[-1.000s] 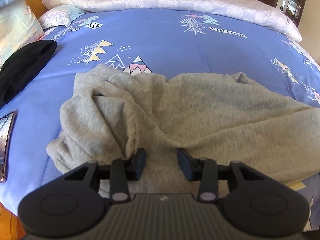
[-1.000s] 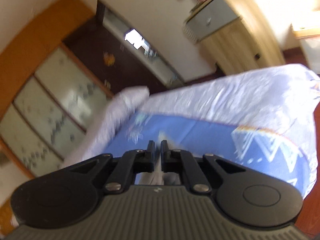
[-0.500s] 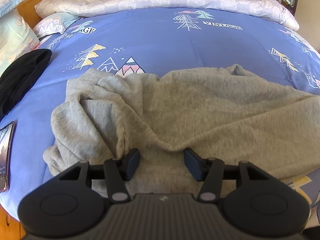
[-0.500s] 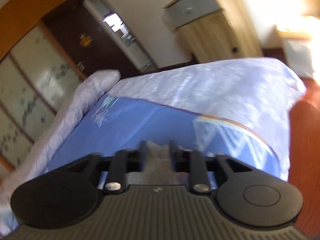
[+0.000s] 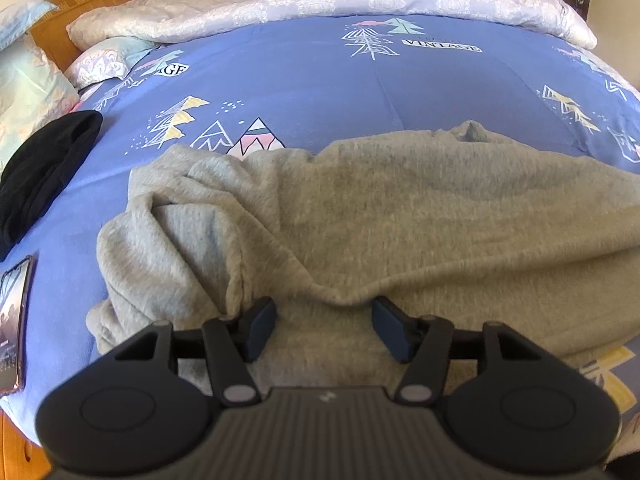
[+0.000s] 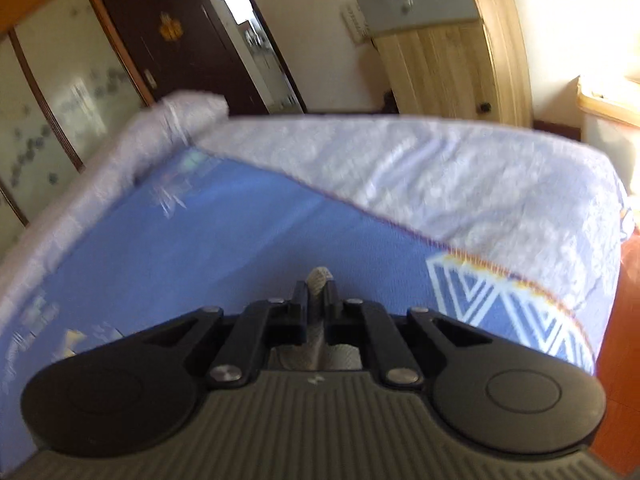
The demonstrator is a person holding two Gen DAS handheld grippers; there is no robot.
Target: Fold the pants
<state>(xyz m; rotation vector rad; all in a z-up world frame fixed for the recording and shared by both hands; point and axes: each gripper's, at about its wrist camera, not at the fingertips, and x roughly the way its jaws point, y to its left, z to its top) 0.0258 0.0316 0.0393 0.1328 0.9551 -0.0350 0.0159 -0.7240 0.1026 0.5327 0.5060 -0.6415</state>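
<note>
The grey pants (image 5: 360, 216) lie rumpled on the blue patterned bed cover (image 5: 320, 80), bunched in folds at the left and spread out to the right. My left gripper (image 5: 324, 326) is open, low over the near edge of the pants, with grey fabric between its fingers. My right gripper (image 6: 317, 294) is shut on a pinch of the grey pants fabric (image 6: 318, 278), held above the blue cover (image 6: 200, 248). The rest of the pants is hidden under it in the right wrist view.
A black garment (image 5: 44, 168) lies at the left. A phone (image 5: 14, 316) lies near the left bed edge. Pillows (image 5: 28, 84) and a white quilt (image 5: 320, 4) line the far side. A wooden cabinet (image 6: 452, 44) stands beyond the bed.
My left gripper has opened wider and drawn back slightly over the pants. My right gripper opened partway around the fabric, then shut on it, and swung to look along the bed.
</note>
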